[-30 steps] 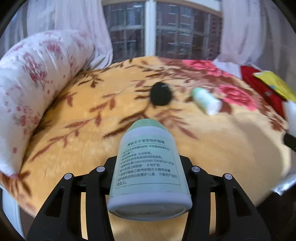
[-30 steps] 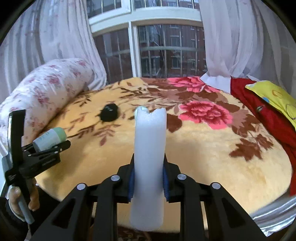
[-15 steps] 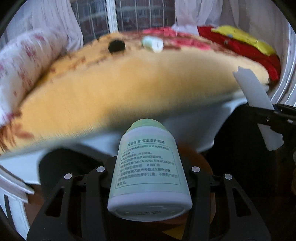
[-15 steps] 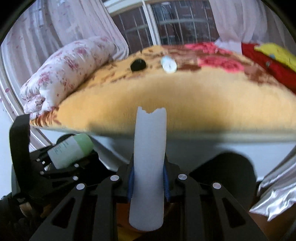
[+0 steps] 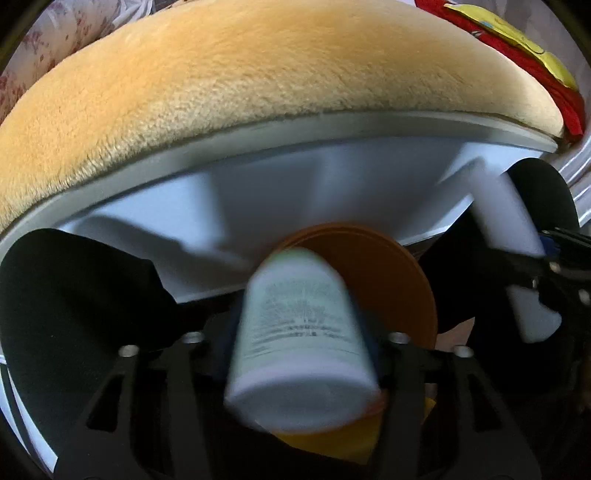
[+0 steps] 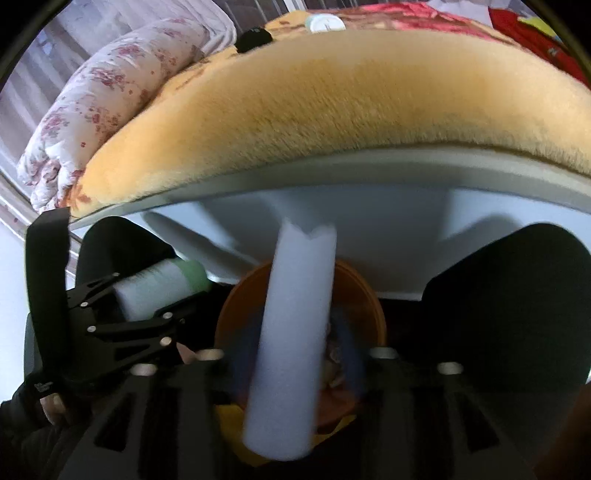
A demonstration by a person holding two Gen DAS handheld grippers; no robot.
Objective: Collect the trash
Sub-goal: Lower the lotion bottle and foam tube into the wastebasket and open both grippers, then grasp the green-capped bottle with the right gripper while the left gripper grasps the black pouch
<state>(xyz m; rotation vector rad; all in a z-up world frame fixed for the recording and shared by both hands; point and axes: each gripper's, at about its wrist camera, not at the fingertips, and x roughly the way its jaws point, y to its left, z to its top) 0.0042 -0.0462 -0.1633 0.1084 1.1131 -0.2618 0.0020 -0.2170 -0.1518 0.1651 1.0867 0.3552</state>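
Observation:
A pale green lotion bottle [image 5: 299,332] sits blurred and tilted between the fingers of my left gripper [image 5: 295,343]. The jaws are opening and the bottle is slipping loose. A white foam tube [image 6: 299,314] hangs askew between the fingers of my right gripper [image 6: 295,354]. Those jaws are opening too, with gaps on both sides of the tube. Both grippers point down over a round orange bin [image 5: 406,288] [image 6: 369,295] on the floor by the bed. The right wrist view shows the left gripper [image 6: 122,306] and bottle [image 6: 162,288] at the left.
The orange fleece blanket [image 6: 332,110] and white bed frame [image 6: 369,173] loom just behind the bin. On the bed lie a black object [image 6: 255,38] and a white bottle [image 6: 325,23]. A flowered quilt roll [image 6: 110,96] lies at the left. Dark shapes flank the bin.
Both grippers have dropped from above the bed to the bin beside it and tilted downward. Their jaws have spread, and the bottle and foam tube have come loose and tilted.

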